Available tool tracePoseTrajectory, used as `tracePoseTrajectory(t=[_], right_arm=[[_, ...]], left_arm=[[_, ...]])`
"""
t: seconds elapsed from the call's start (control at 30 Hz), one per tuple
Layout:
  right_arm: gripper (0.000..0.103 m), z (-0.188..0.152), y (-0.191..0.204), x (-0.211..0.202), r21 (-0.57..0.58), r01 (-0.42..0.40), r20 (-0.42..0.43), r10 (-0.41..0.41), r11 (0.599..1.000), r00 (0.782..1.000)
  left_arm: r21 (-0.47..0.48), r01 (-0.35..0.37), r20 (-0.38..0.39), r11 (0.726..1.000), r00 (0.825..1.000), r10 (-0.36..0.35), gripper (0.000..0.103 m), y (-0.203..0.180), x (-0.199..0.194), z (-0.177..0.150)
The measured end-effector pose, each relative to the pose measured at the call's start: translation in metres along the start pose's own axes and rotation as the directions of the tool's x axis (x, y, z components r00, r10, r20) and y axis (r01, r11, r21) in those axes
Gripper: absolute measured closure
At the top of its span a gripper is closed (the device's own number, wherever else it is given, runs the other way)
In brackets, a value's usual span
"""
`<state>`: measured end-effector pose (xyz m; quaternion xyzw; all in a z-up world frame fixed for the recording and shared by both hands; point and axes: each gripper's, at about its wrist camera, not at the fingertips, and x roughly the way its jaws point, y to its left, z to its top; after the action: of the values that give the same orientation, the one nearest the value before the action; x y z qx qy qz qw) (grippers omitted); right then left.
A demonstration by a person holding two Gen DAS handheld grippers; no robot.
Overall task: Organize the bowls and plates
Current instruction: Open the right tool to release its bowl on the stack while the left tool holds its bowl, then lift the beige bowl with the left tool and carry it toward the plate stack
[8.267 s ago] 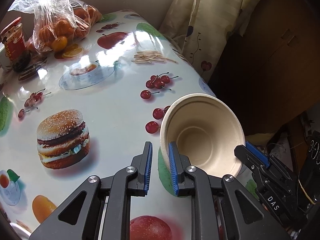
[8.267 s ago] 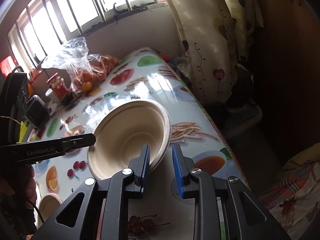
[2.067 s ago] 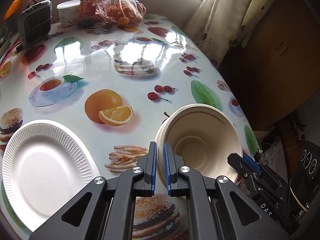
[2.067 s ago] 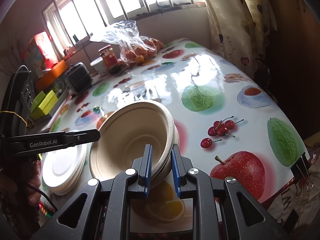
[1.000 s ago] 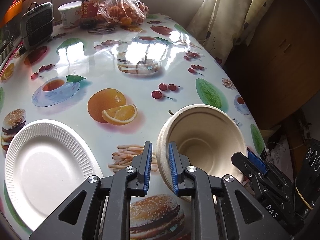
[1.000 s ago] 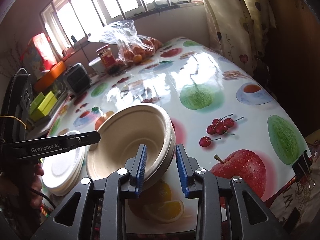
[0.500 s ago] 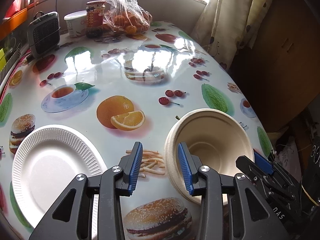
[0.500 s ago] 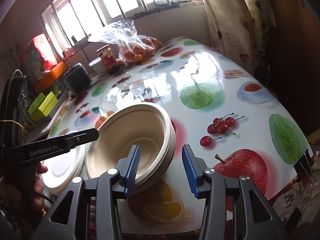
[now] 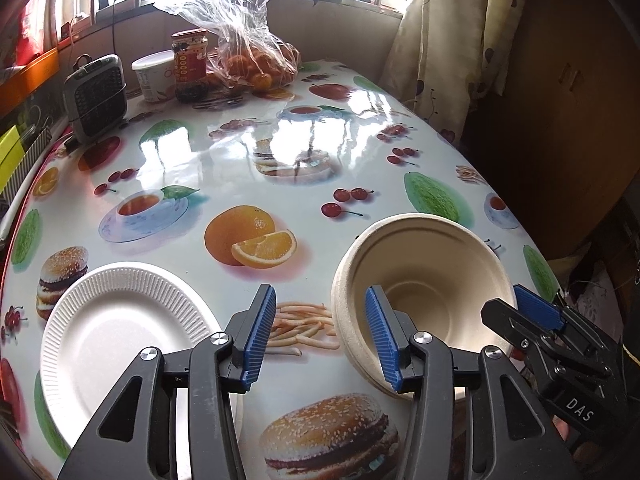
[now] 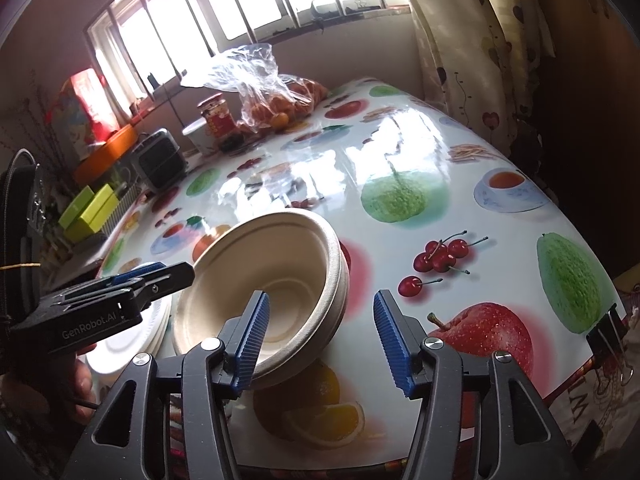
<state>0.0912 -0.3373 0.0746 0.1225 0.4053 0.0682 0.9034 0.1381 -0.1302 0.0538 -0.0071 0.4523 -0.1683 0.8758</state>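
The bowls (image 9: 424,276), nested, sit at lower right of the left view on the worktop (image 9: 224,152), with the plates (image 9: 120,332) at lower left. Both the left gripper (image 9: 320,336) and right gripper (image 10: 320,334) are opening, their fingers released, each straddling the bowls' rim without pressing it.

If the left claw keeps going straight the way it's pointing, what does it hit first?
Probably the near rim of the bowl: one finger of the opening left claw is already inside it, the other outside. Past that, the tablecloth. Depth is unclear.
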Motion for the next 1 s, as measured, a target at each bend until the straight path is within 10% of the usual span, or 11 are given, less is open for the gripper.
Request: tracePoseTrajectory(t=[0.57,1.0], right_arm=[[0.056,0.003,-0.009,0.004,-0.010,-0.015,-0.013,0.015,1.000,1.000],[0.074,0.002,-0.007,0.008,-0.012,-0.038,-0.029,0.037,0.999,0.999]], left_arm=[[-0.088,0.108,-0.069,0.990,0.991,-0.114,0.056,-0.001,0.014,-0.010],[-0.089,0.119,-0.103,0.989,0.986,-0.128,0.079,-0.003,0.024,-0.011]])
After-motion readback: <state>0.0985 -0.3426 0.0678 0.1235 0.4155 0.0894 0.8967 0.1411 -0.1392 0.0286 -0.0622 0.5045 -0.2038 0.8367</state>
